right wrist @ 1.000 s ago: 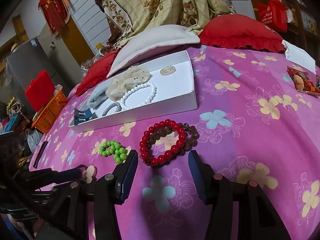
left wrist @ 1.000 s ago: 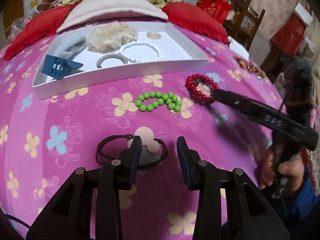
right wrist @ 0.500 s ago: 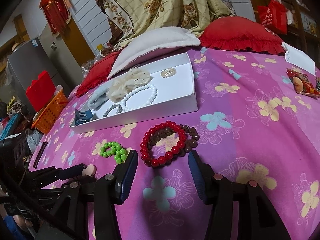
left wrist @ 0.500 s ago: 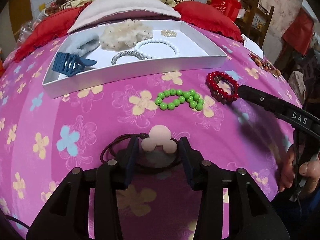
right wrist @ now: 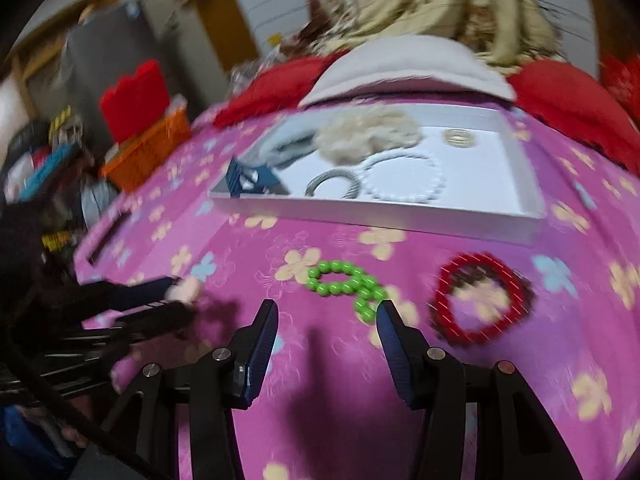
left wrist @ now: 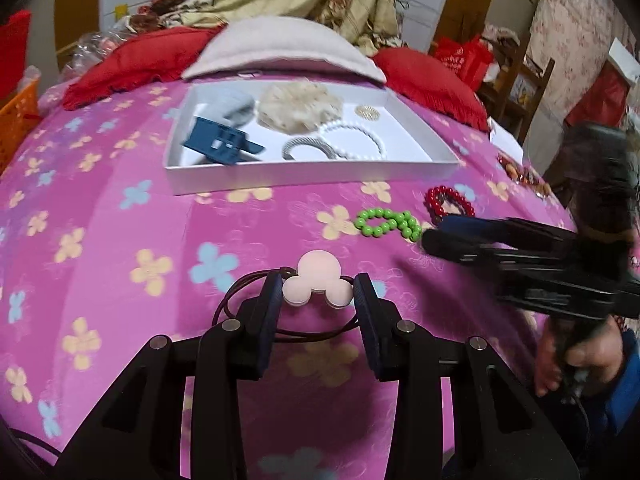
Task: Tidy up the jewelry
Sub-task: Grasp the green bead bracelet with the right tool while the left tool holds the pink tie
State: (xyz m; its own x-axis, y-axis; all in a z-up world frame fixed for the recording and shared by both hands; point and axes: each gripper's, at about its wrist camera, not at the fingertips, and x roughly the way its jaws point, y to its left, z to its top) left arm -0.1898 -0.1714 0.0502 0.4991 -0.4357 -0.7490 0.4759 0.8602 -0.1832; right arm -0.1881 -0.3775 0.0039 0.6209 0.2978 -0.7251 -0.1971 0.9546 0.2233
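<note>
My left gripper [left wrist: 316, 294] is shut on a hair tie with a pink mouse-shaped charm [left wrist: 318, 282]; its dark elastic loop [left wrist: 232, 300] hangs below, just above the pink floral bedspread. A green bead bracelet [left wrist: 386, 224] and a red and brown bead bracelet [left wrist: 450, 204] lie on the bedspread. My right gripper [right wrist: 326, 320] is open and empty, just in front of the green bracelet [right wrist: 346, 284], with the red bracelet [right wrist: 478, 298] to its right. A white tray [left wrist: 312, 176] behind holds a blue claw clip [left wrist: 218, 144], white bead bracelet [left wrist: 352, 140], silver bangle, cream scrunchie and a gold ring.
Red cushions [left wrist: 136, 60] and a pale pillow [left wrist: 280, 48] lie behind the tray. An orange basket [right wrist: 148, 152] with a red box stands off the bed's left side. A dark flat object [right wrist: 108, 240] lies near the bed's left edge.
My left gripper closed on the pink charm hair tie and lifted it toward the tray. My right gripper swung left from the red bracelet to the green one.
</note>
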